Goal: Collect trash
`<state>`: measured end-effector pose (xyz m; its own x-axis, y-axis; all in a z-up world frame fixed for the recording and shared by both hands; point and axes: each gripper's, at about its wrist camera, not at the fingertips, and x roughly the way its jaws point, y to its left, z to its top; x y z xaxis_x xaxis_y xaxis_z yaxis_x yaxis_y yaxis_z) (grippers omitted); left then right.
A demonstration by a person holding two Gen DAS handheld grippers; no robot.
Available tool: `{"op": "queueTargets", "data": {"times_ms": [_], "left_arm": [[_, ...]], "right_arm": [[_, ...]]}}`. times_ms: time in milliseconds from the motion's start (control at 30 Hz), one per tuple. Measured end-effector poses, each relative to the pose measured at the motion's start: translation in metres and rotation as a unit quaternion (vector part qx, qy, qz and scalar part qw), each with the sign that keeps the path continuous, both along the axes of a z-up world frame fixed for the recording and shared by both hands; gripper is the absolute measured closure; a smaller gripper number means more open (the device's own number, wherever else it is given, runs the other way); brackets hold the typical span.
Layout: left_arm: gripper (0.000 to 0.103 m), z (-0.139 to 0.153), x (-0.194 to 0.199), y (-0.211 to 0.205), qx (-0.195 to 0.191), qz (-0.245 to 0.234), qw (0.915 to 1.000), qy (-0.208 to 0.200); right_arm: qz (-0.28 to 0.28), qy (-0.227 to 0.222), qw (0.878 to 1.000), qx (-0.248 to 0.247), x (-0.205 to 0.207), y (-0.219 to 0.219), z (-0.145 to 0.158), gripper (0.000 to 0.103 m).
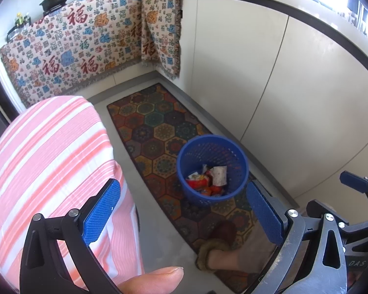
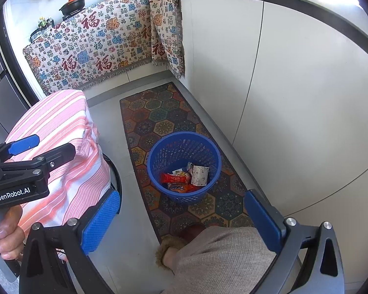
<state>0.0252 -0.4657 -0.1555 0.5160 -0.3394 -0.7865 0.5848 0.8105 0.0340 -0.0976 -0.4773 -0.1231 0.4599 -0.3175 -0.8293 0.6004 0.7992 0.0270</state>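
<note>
A blue mesh waste basket (image 1: 235,156) stands on a patterned floor mat (image 1: 159,125); it also shows in the right wrist view (image 2: 159,154). Inside lie crumpled wrappers (image 1: 207,178), red, orange and white, seen too in the right wrist view (image 2: 186,176). My left gripper (image 1: 184,210) is open and empty, held above and in front of the basket. My right gripper (image 2: 182,220) is open and empty at about the same height. The right gripper shows at the right edge of the left wrist view (image 1: 355,191), and the left gripper at the left edge of the right wrist view (image 2: 40,143).
A stool with a pink striped cover (image 1: 49,161) stands left of the mat. White cabinet doors (image 1: 257,78) run along the right. A patterned cloth (image 1: 85,49) hangs from the counter with pans. The person's slippered foot (image 2: 176,245) is on the mat's near end.
</note>
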Motion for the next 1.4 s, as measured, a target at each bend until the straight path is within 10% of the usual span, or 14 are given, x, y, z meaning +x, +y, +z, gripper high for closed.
{"op": "queueTargets", "data": {"times_ms": [1400], "left_arm": [[0.002,-0.0061,-0.0036,-0.003,0.005,-0.019,0.9997,0.013]], "right_arm": [[-0.01,0.005,1.0,0.008,-0.0056,0.0017,-0.0111,0.0]]}}
